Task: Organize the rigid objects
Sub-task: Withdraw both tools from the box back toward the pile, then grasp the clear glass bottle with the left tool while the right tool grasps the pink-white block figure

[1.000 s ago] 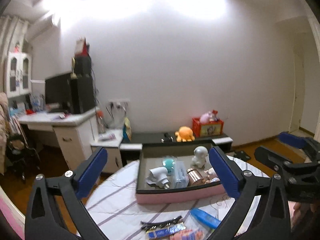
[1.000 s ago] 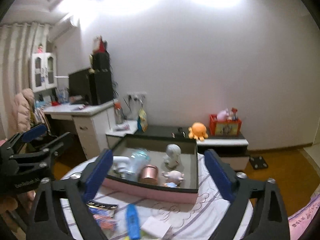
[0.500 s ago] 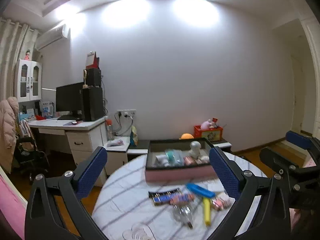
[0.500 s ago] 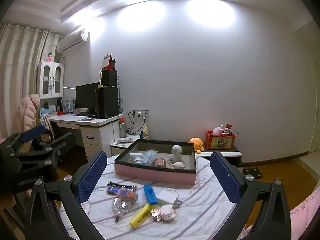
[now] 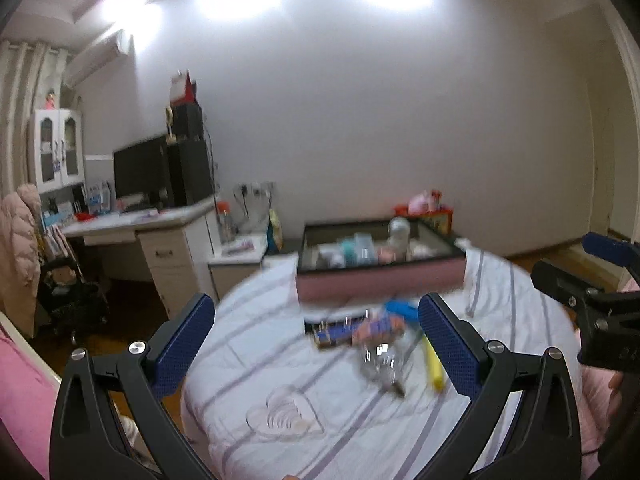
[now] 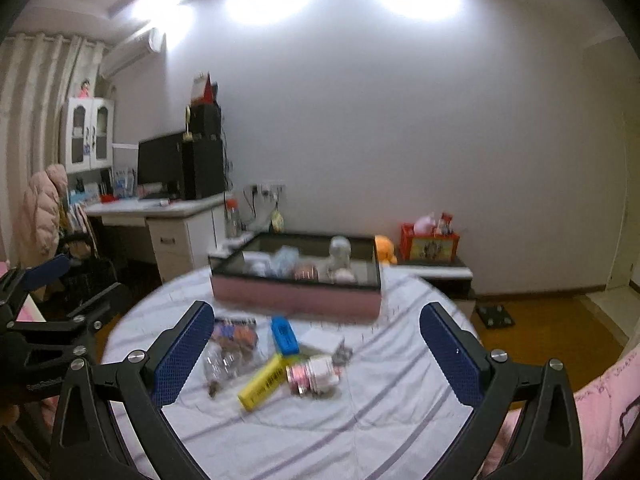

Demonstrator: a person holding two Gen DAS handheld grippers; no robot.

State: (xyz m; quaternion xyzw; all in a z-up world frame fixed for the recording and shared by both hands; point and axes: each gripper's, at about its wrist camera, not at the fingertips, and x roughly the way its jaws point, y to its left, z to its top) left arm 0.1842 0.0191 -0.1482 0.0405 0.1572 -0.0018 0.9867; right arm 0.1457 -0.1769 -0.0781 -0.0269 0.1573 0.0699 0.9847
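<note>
A loose cluster of small things lies on the round worktop (image 6: pixel 360 420) with its striped white cloth: a yellow marker (image 6: pixel 262 382), a blue rectangular case (image 6: pixel 285 335), a clear bag of small parts (image 6: pixel 219 364), a white card (image 6: pixel 322 338) and a pink-and-white trinket (image 6: pixel 314 374), all close together, some touching. Just behind them sits the pink-sided box (image 6: pixel 296 296) with a dark rim, holding a white figurine (image 6: pixel 340 250) and other blurred items. The left tool (image 5: pixel 316 344) hangs above the worktop's near side, released and empty, fingers spread wide. The right tool (image 6: pixel 316 344) hovers likewise, spread wide and gripping nothing. A desk (image 6: pixel 168 216) with a monitor (image 6: pixel 160 164) stands by the wall.
</note>
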